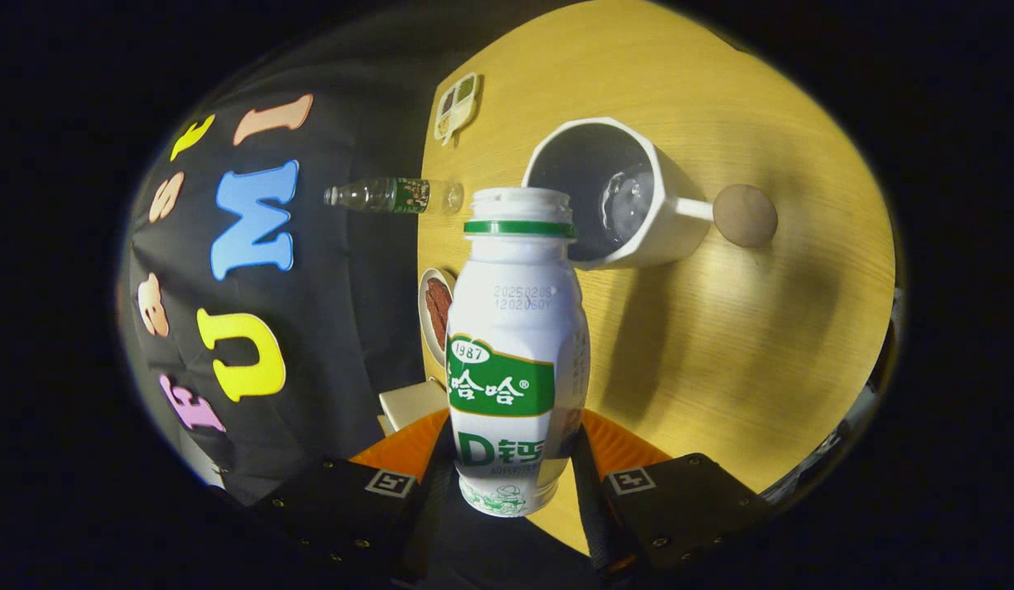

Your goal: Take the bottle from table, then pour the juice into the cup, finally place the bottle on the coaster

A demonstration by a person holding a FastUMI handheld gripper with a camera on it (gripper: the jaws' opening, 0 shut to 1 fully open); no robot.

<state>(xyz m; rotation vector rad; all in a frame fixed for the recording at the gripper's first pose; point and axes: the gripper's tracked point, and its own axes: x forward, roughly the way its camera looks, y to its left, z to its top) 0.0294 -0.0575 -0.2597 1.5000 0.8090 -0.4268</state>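
Note:
My gripper [507, 459] is shut on a white bottle [515, 344] with a green label and a green neck ring, gripping its lower body with both fingers. The cap is off. The whole scene is rolled sideways, so the bottle lies tipped over the yellow wooden table [761, 352]. Its open mouth sits right at the rim of a white angular cup [638, 238] just beyond it. The cup's dark inside holds a patch of clear shiny liquid. A round brown coaster [744, 215] lies past the cup's handle.
A clear plastic bottle [388, 195] stands at the table's edge by the black cloth wall. A small divided tray [456, 105] and a plate with brown pieces [436, 311] also sit along that edge. A pale box [413, 401] is close to one finger.

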